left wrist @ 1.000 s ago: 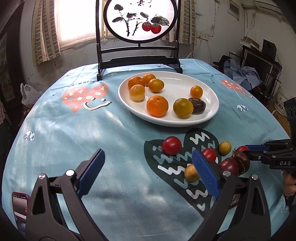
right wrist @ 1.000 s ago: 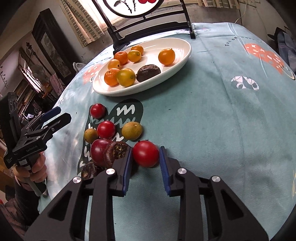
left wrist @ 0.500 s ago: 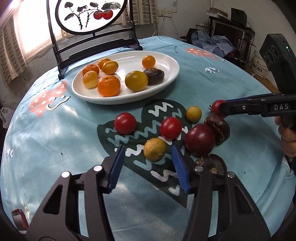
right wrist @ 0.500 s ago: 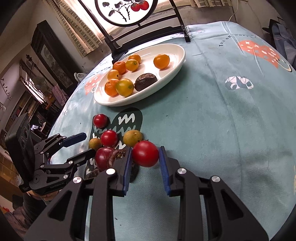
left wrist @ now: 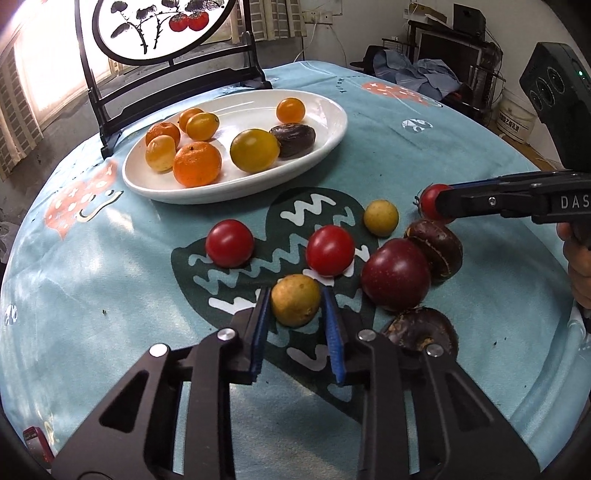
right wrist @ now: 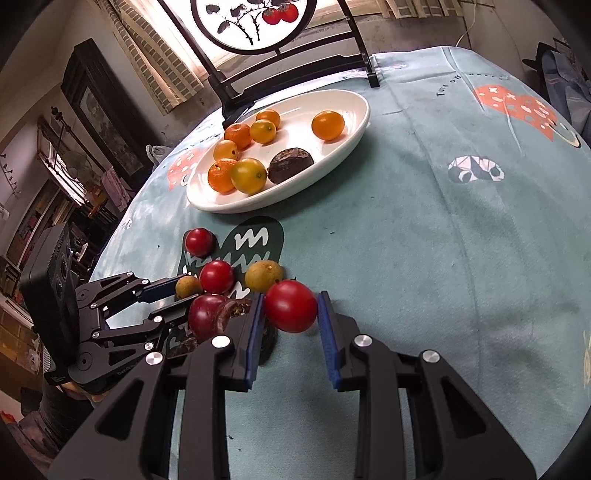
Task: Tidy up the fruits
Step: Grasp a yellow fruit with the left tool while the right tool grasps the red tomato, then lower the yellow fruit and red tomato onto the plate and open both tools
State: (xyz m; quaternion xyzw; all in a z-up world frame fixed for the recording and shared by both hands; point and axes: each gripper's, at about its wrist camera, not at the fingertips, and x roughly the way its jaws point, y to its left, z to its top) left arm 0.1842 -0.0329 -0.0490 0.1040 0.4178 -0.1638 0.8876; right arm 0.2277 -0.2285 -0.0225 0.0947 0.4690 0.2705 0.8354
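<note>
The left gripper [left wrist: 296, 308] has its jaws pinching a yellow-brown fruit [left wrist: 295, 300], blue pads pressed to either side of it, the fruit resting on the dark heart print of the teal tablecloth [left wrist: 424, 158]; the right gripper [right wrist: 290, 314] has its jaws pinching a red tomato [right wrist: 291, 305] in the same way, low over the cloth.

Just beyond the left jaws lie a second tomato [left wrist: 330, 250] and a third tomato [left wrist: 229, 243] further left; to the right sits a dark red plum [left wrist: 395, 274], touching a wrinkled brown fruit [left wrist: 439, 245] behind it; another brown fruit [left wrist: 417, 326] lies beside the right-hand finger, partly hidden by it; a small yellow fruit [left wrist: 381, 217] sits apart, nearer the plate.

Further out on the surface stands a white oval plate [left wrist: 325, 140] holding several orange and yellow citrus fruits, a yellow-green tomato [left wrist: 255, 150] and a dark wrinkled fruit [left wrist: 292, 134] touching it; behind the plate stands a black-framed round screen [left wrist: 162, 26] painted with red fruit on a branch; a person's hand [left wrist: 580, 269] shows at the right edge of the left wrist view.
</note>
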